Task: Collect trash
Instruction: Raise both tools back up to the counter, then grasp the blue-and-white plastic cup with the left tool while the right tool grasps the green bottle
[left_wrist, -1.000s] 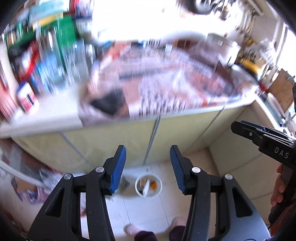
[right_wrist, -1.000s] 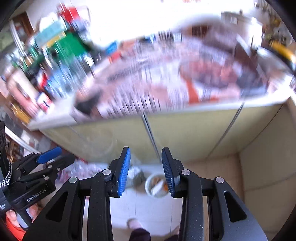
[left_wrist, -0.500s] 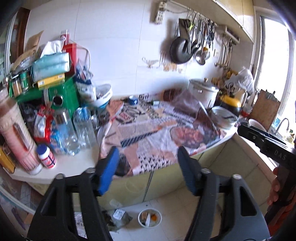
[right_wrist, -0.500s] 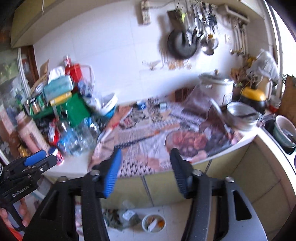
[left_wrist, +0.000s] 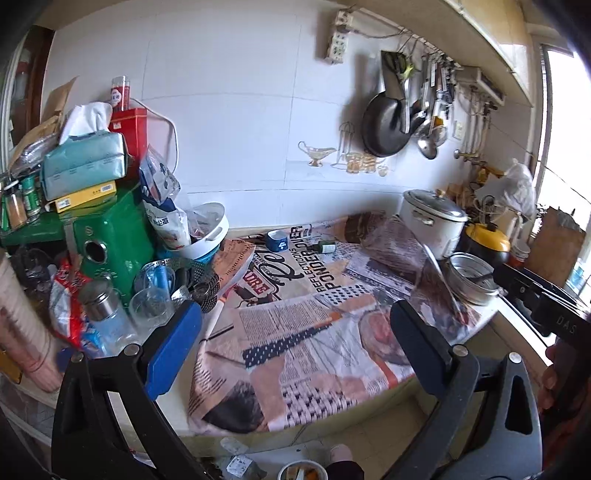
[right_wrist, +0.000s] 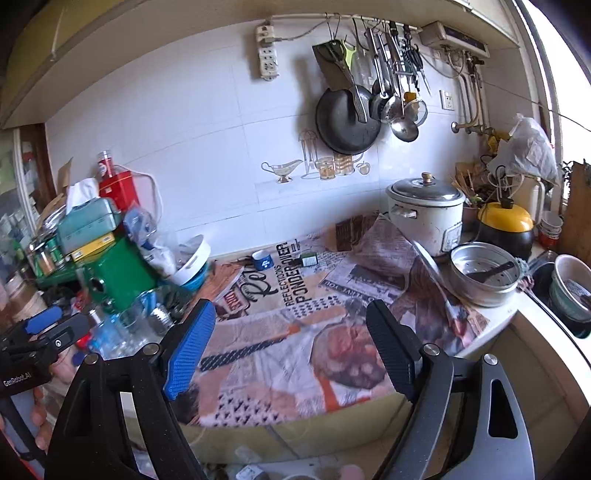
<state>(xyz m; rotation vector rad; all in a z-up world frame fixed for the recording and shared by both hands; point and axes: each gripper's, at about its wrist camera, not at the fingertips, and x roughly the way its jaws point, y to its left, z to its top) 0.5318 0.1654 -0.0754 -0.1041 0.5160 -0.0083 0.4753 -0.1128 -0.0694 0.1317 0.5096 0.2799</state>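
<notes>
I hold both grippers above a kitchen counter (left_wrist: 173, 413) spread with newspaper (left_wrist: 314, 332), which I take as my landmark. My left gripper (left_wrist: 295, 347) has its jaws spread wide with nothing between them, and my right gripper (right_wrist: 288, 347) is just as wide and just as empty.

At the far edge of the newspaper, near the tiled wall, lie a small blue tape roll (left_wrist: 277, 240) and, just beside it, a small dark green bottle (left_wrist: 325, 246) on its side; both also show from the right wrist, the roll (right_wrist: 263, 260) and the bottle (right_wrist: 308, 259).

Left of the newspaper stands a green toaster (left_wrist: 110, 247) with a tissue pack (left_wrist: 83, 162) stacked on it. To the right of the newspaper sit a white rice cooker (right_wrist: 424, 218) and a metal steamer pot (right_wrist: 484, 275).

Only the left wrist view reaches the floor below the newspaper's front edge: a small bowl of scraps (left_wrist: 302, 472) and a crumpled wrapper (left_wrist: 240, 463) beside it. The right wrist view shows only a sliver of that floor, but it alone takes in the sink (right_wrist: 543, 280) and a bowl (right_wrist: 572, 288) past the steamer pot.
</notes>
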